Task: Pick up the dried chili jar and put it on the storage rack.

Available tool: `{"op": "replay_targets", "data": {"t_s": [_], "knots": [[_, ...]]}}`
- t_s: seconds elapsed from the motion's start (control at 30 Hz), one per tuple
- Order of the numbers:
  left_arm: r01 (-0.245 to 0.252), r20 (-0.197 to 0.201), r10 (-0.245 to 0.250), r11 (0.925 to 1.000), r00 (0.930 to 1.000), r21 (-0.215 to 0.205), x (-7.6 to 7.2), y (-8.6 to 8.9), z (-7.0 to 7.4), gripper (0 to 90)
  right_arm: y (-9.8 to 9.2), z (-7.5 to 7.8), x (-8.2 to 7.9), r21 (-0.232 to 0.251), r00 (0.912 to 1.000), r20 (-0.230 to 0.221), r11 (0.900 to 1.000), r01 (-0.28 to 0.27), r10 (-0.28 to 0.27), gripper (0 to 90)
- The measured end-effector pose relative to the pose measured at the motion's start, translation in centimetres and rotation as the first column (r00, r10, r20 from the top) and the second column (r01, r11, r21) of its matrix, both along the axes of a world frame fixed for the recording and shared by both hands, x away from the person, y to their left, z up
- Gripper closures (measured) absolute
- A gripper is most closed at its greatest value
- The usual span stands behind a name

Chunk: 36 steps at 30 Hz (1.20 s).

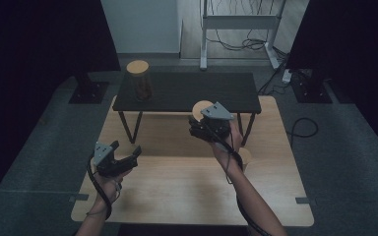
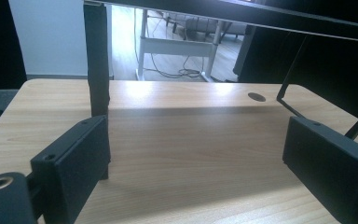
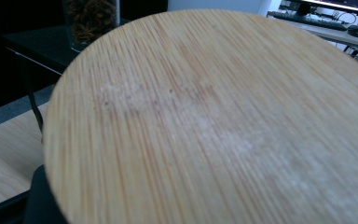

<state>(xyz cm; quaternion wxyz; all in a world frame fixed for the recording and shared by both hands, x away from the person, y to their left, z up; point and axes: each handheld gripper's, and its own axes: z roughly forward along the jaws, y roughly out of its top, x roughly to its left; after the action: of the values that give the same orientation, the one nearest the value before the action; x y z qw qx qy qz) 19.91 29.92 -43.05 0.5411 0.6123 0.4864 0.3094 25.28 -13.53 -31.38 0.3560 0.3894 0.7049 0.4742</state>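
High view first: the person's two forearms come in from the bottom edge over the pale wooden tabletop (image 1: 187, 196). Nearest, the left tool (image 1: 130, 160) hangs low above the wood with its jaws spread wide and nothing between them; the left gripper view confirms this, its two black pads (image 2: 74, 163) standing far apart over bare wood grain. Further in, the right tool (image 1: 202, 129) is held higher, above the front edge of the small black shelf table (image 1: 187, 91) that stands on the tabletop. Its jaws are closed as far as they go on a round bamboo lid (image 1: 201, 109), whose pale disc pokes out just beyond the grey plate on top of the tool. Right gripper view shows that bamboo lid (image 3: 214, 121) very close, its grain running across nearly the whole picture, hiding the jaws. Another pale round object sits on the tabletop just beside the right forearm. Farthest, a glass jar (image 1: 140, 81) with a bamboo top stands upright on the left end of the shelf table, holding dark brown contents, star anise by their look.
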Motion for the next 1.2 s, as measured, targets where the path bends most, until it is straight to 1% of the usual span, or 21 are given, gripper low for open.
{"op": "replay_targets", "data": {"t_s": [0.37, 0.87, 1.2], "knots": [[-0.002, 0.001, 0.002, 1.0000, 1.0000, -0.005, 0.0, 0.1, 0.0, 7.1, 0.1, 0.3, 0.7, -0.006, 0.9999, -0.001, 1.000, 0.010, -0.010, 25.2], [-0.008, 0.000, 0.008, 0.9997, 1.0000, -0.022, -0.1, 0.3, 0.1, 7.5, 0.8, 0.8, 1.3, -0.010, 0.9999, 0.012, 1.000, 0.003, -0.002, 25.3], [-0.007, 0.003, 0.007, 0.9998, 1.0000, -0.017, -0.1, 0.5, 0.2, 7.6, 1.3, 1.3, 1.8, -0.016, 0.9998, 0.021, 1.000, 0.005, -0.004, 25.3]]}}
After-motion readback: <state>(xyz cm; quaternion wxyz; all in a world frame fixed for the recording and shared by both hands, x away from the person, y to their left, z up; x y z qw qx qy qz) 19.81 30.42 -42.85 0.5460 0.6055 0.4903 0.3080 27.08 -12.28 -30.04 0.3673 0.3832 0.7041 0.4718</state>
